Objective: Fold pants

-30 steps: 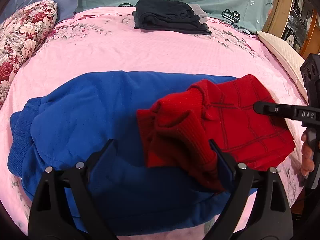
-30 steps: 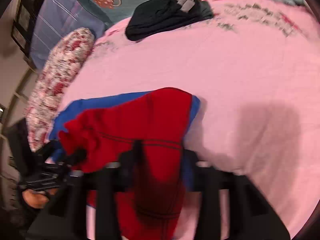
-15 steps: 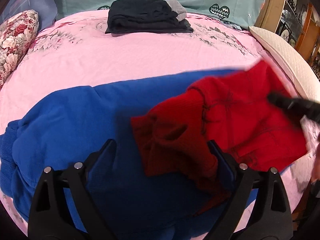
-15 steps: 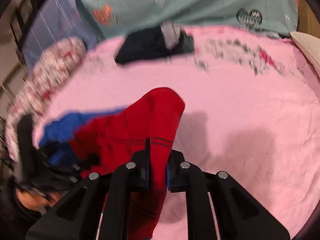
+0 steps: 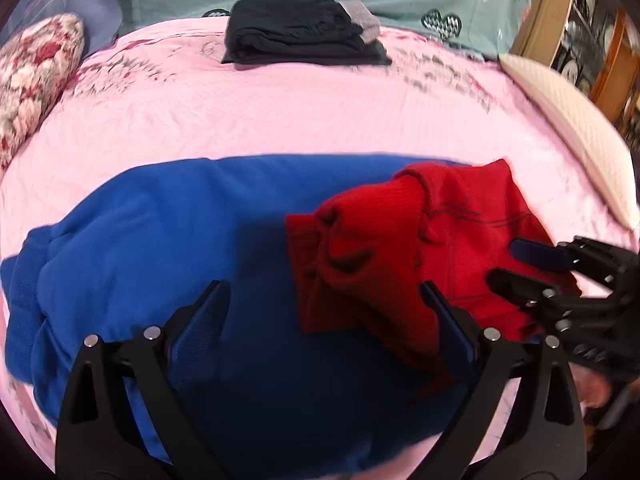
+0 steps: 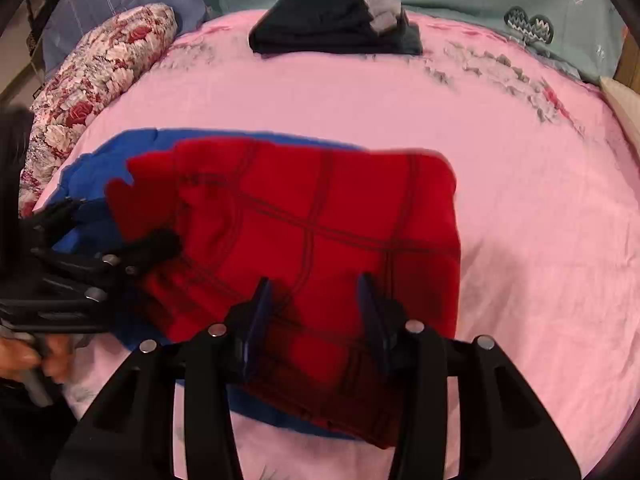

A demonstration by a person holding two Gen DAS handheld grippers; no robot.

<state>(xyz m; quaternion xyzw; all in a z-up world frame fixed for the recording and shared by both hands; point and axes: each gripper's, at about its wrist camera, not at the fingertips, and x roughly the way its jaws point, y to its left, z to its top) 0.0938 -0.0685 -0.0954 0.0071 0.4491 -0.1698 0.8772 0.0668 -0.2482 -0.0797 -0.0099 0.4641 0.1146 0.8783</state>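
Right wrist view, right gripper [image 6: 316, 312] spread over red pants [image 6: 320, 232], left gripper [image 5: 324, 320] spread too, blue pants [image 5: 180, 240] underneath, bare pink bedsheet [image 6: 540, 240] past the red edge

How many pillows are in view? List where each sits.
2: a floral pillow at the bed's left edge, and a cream pillow at the right edge. More may be out of frame.
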